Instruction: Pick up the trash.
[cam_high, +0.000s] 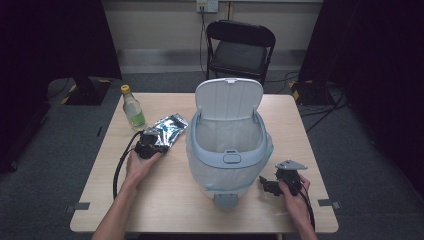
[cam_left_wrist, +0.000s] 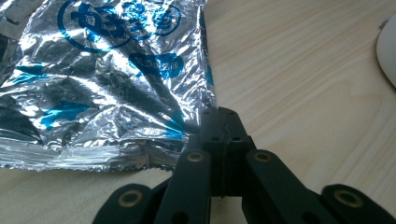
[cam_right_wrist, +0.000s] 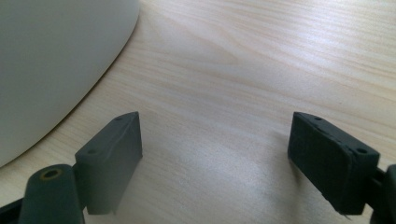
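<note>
A crumpled silver foil packet (cam_high: 170, 129) with blue print lies on the wooden table (cam_high: 165, 195), left of a white bin (cam_high: 226, 159). My left gripper (cam_high: 151, 142) is at the packet's near corner. In the left gripper view its jaws (cam_left_wrist: 222, 114) are pressed together over the lower right corner of the foil packet (cam_left_wrist: 102, 79), which runs in behind them. My right gripper (cam_high: 271, 186) rests low at the bin's right, near the table's front. In the right gripper view my right gripper (cam_right_wrist: 215, 140) stands wide open over bare wood with nothing between its fingers.
The bin's lid (cam_high: 228, 97) stands open and a clear liner bag hangs over its rim; its pale wall (cam_right_wrist: 46, 56) is close on the right gripper's left. A small bottle (cam_high: 133, 107) with a yellow cap stands at the back left. A black chair (cam_high: 240, 45) is behind the table.
</note>
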